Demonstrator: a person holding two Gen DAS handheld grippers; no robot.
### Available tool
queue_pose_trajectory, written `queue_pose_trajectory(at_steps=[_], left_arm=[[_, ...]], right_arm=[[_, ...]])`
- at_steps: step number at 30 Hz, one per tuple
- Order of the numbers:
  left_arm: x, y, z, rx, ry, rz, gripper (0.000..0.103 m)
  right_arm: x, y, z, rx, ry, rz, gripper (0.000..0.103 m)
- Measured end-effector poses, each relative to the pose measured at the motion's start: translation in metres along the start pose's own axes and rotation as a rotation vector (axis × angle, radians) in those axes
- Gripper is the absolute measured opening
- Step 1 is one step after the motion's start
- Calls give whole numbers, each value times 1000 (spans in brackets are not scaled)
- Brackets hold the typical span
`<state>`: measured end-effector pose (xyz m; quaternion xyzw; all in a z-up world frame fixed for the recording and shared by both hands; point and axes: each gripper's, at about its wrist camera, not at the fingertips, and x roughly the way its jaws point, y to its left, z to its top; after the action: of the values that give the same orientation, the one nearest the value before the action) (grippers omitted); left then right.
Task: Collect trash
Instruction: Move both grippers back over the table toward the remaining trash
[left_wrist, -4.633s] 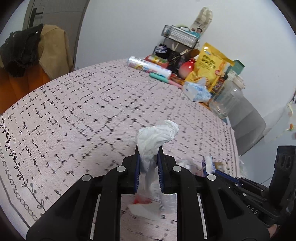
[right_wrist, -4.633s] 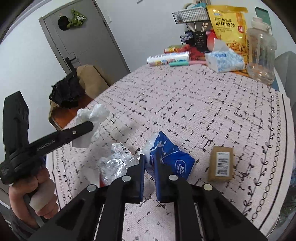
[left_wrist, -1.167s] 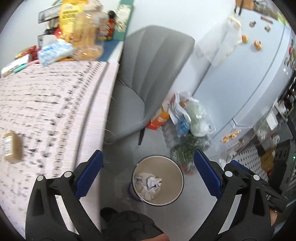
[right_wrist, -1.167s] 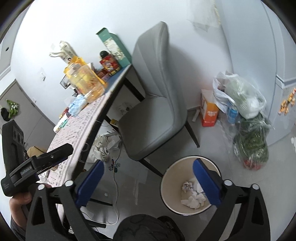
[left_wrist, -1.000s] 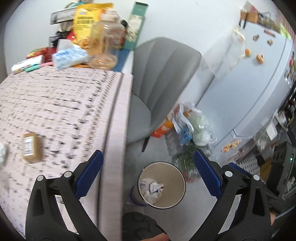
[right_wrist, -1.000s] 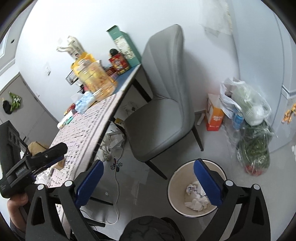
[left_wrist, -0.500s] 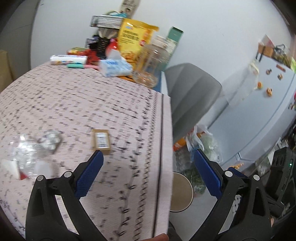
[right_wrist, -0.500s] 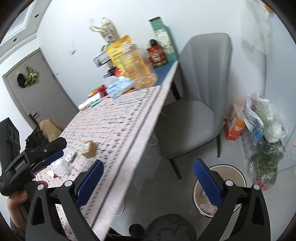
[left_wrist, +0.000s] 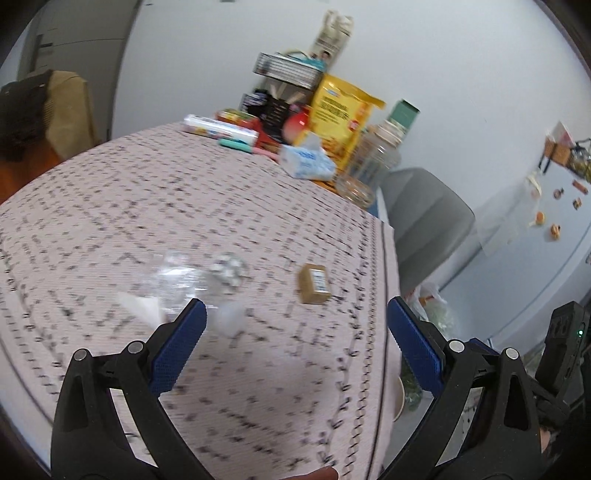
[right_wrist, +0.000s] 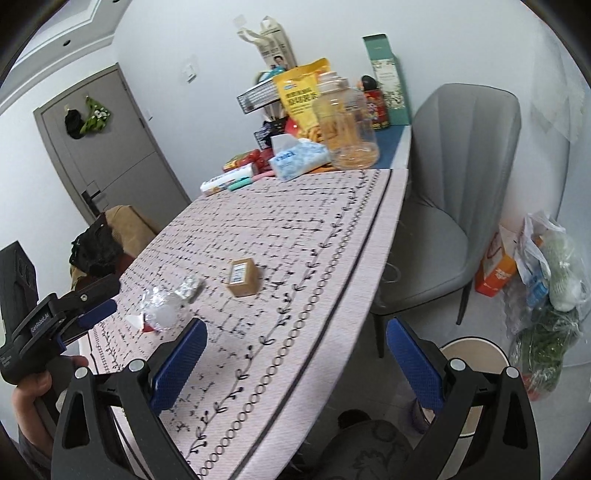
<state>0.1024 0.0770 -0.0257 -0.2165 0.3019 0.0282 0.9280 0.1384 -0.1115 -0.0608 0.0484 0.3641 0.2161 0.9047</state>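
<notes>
Both grippers are open and empty. My left gripper (left_wrist: 295, 332) hovers over the pink patterned table (left_wrist: 147, 206). Crumpled clear plastic wrap (left_wrist: 173, 277) and a foil ball (left_wrist: 227, 269) lie just beyond its left finger, blurred. A small brown box (left_wrist: 314, 283) lies further right. In the right wrist view the plastic and foil (right_wrist: 166, 299) and the box (right_wrist: 242, 277) lie on the table, with the left gripper (right_wrist: 88, 306) beside them. My right gripper (right_wrist: 295, 354) is above the table's near edge. The waste bin (right_wrist: 476, 350) stands on the floor at right.
Snack bags, a tissue pack (right_wrist: 299, 158), a clear jar (right_wrist: 345, 125) and a wire rack crowd the table's far end. A grey chair (right_wrist: 450, 206) stands beside the table. Bags of groceries (right_wrist: 546, 280) sit on the floor near the bin.
Both grippers, shut on tissue trash earlier, opened over the bin and have swung back up to the table. The bin has slid out of the left wrist view.
</notes>
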Motion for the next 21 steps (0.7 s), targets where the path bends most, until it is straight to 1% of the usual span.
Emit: queue_pose_trajectory(at_steps=[3, 6, 10, 14, 15, 18, 21], left_arm=[[-13, 28, 2, -33, -15, 43, 97], [-24, 55, 3, -77, -28, 70, 97], [-32, 86, 6, -156, -45, 90, 97], [-31, 104, 7, -191, -50, 99, 96], [-30, 108, 5, -204, -47, 98, 95], [-20, 119, -3, -244, -30, 94, 86], [-8, 120, -9, -243, -8, 83, 84]], right_arm=[[5, 9, 0, -10, 5, 13, 96], [11, 16, 0, -24, 12, 25, 96], [21, 25, 3, -38, 21, 38, 96], [31, 31, 5, -43, 25, 47, 96], [35, 33, 6, -41, 29, 51, 96], [45, 37, 6, -51, 39, 59, 96], [58, 42, 7, -59, 58, 65, 96]])
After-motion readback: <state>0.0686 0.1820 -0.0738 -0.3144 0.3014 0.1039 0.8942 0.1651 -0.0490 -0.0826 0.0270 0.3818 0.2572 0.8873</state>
